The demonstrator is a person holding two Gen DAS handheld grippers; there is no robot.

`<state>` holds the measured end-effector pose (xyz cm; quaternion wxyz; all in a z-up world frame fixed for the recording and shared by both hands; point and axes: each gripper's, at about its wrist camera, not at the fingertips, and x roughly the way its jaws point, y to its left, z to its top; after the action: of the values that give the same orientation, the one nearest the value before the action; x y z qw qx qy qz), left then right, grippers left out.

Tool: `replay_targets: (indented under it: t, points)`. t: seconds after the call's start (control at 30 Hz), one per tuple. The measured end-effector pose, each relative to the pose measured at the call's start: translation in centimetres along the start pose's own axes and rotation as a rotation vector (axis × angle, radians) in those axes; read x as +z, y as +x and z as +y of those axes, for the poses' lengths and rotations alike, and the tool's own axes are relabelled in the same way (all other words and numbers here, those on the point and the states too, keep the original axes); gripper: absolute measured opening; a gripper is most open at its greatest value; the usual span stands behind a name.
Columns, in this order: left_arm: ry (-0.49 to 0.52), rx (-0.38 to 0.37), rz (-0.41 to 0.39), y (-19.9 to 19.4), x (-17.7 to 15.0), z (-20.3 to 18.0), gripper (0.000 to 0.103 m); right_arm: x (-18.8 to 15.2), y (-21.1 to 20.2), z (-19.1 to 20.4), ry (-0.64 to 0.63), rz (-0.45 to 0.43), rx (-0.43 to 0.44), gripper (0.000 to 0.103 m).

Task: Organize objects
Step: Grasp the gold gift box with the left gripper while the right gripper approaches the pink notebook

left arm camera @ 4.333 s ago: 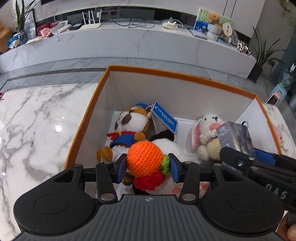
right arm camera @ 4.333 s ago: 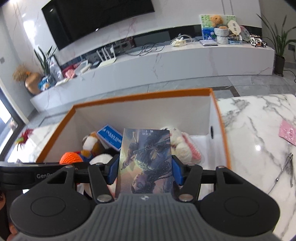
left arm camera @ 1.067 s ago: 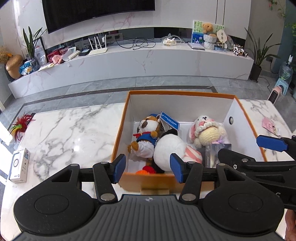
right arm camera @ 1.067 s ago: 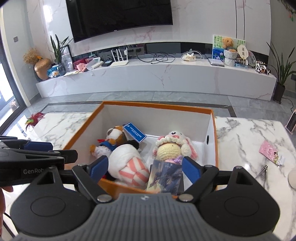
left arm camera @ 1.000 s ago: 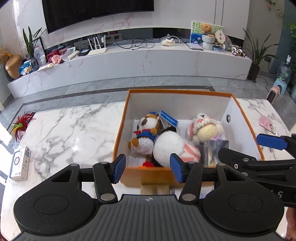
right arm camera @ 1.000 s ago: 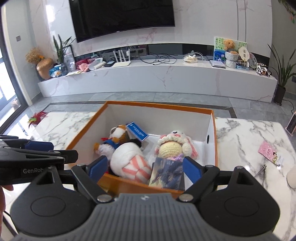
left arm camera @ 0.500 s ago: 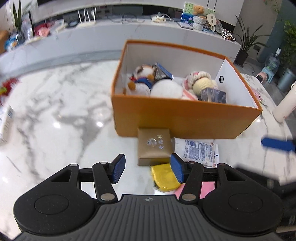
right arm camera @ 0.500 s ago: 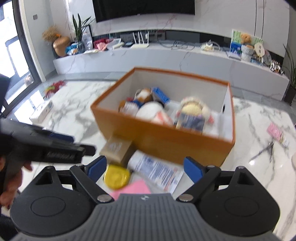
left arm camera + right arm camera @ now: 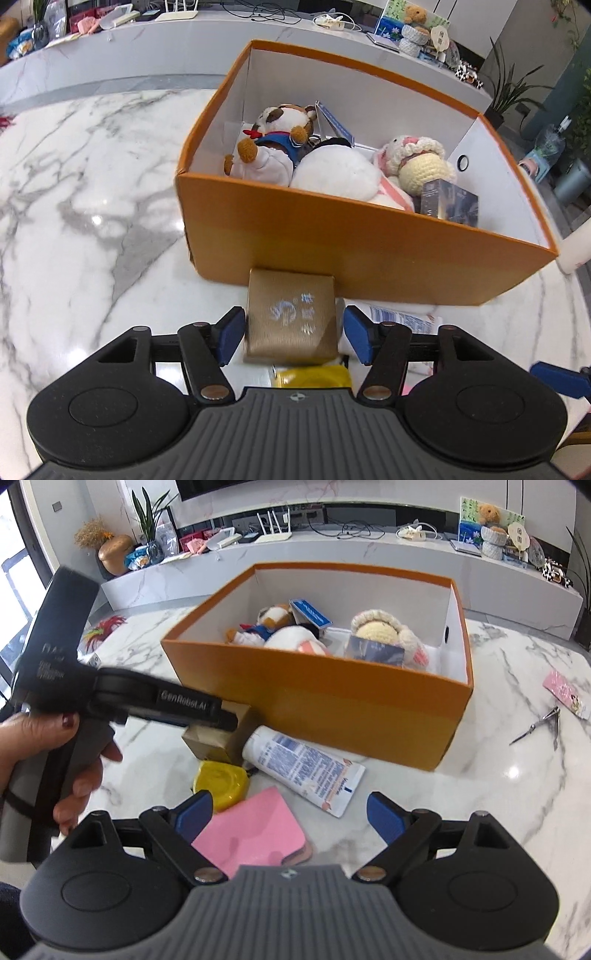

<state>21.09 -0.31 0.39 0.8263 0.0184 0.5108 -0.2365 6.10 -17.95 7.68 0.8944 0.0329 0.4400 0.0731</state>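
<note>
An orange box [image 9: 332,243] [image 9: 332,698] on the marble table holds plush toys [image 9: 273,147] and a dark card box [image 9: 448,201]. In front of it lie a small gold box [image 9: 291,317] [image 9: 207,742], a white tube [image 9: 303,768], a yellow round case [image 9: 219,781] and a pink notepad [image 9: 251,830]. My left gripper [image 9: 293,338] is open, its jaws on either side of the gold box, not closed on it. My right gripper [image 9: 286,814] is open and empty above the pink notepad.
Nail clippers [image 9: 539,727] and a pink packet [image 9: 565,692] lie on the table to the right. A white bottle [image 9: 578,247] stands right of the box. A red feather toy [image 9: 101,626] lies at the far left.
Both grippers dropped their items in the box, pulled back and came down in front of it. The left gripper has moved forward around the gold box.
</note>
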Motion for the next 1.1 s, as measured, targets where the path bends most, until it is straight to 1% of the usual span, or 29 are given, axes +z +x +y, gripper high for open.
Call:
replay_targets:
  t: [0.1,0.2,0.33,0.4,0.5,0.63,0.73,0.8,0.87,0.97,1.1]
  points:
    - [0.004,0.018,0.025,1.2,0.3,0.0,0.07,-0.3,0.3,-0.3,0.001,0.011,0.0,0.091]
    - [-0.016,0.006,0.049,2.0,0.2,0.4,0.072,-0.7,0.8,-0.4,0.014,0.017,0.017,0.091]
    - [-0.054,-0.008,0.058,2.1,-0.1,1.2,0.074,-1.5,2.6,0.2,0.036,0.053,0.102,0.091]
    - [-0.071,0.02,0.075,1.9,-0.2,1.6,0.074,-1.9,3.6,0.8,0.021,0.064,0.128,0.091]
    - [-0.066,0.058,0.092,1.8,-0.6,2.1,0.074,-2.1,4.8,1.3,0.011,0.046,0.142,0.091]
    - [-0.059,0.057,0.099,1.5,-1.1,2.6,0.074,-1.9,6.0,1.0,0.031,0.044,0.14,0.091]
    - [-0.068,0.053,0.101,1.3,-1.1,2.9,0.074,-2.1,6.2,1.6,0.017,0.037,0.127,0.095]
    - [-0.086,0.048,0.102,1.6,-1.0,3.0,0.074,-2.2,6.4,2.3,0.002,0.03,0.115,0.095]
    - [-0.092,0.055,0.102,1.7,-0.9,2.9,0.074,-2.1,6.8,2.9,-0.008,0.013,0.085,0.095]
    - [-0.075,0.073,0.106,1.9,-1.0,2.6,0.074,-2.1,7.5,4.0,-0.025,-0.003,0.029,0.095]
    - [-0.061,0.074,0.116,2.1,-1.1,2.6,0.074,-2.5,8.5,5.8,-0.089,-0.023,-0.069,0.095]
